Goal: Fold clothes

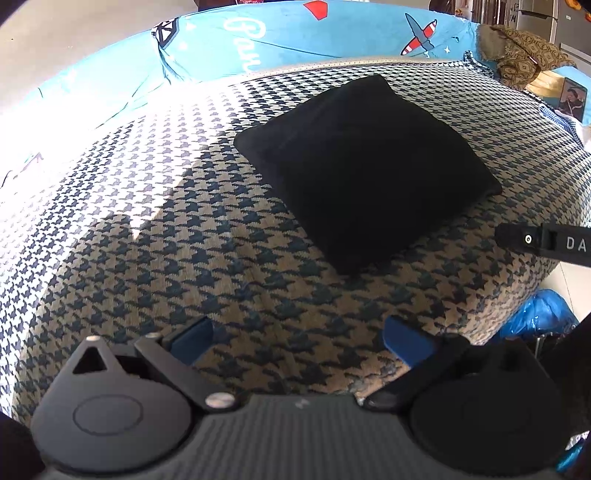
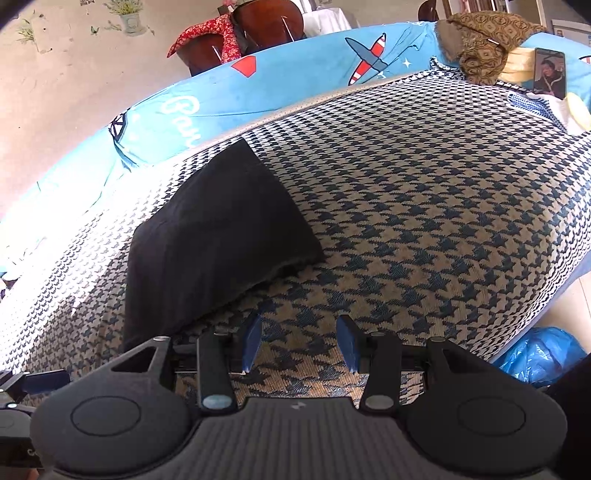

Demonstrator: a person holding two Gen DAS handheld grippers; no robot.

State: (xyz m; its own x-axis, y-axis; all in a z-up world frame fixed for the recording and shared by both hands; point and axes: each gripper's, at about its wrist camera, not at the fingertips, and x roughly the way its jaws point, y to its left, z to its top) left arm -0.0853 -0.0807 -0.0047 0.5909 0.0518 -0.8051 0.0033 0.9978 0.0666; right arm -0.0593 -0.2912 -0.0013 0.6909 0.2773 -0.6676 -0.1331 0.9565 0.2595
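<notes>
the houndstooth cover [image 1: 184, 221] spread across the whole working surface, with a blue printed sheet [image 1: 280, 33] banked along its far edge. on the cover lay the black garment [image 1: 365, 166], already reduced to a compact, roughly square bundle with clean edges; it sat toward the far side, ahead of both tools and touching neither. a brown patterned cloth [image 2: 484, 48] was heaped at the far right corner, and a blue plastic bag [image 2: 539, 354] sat below the near right edge. the left gripper [image 1: 299, 336] hovered over bare cover with its blue pads wide apart and nothing between them. the right gripper [image 2: 299, 343] likewise stood parted and empty, with the bundle's near corner just beside its left pad. the fabric appeared soft, light and limp, so it would likely sag and unfold if lifted by one layer. a grasp was best taken at a corner or folded edge, pinching all layers together, ideally with both tools on opposite edges.
</notes>
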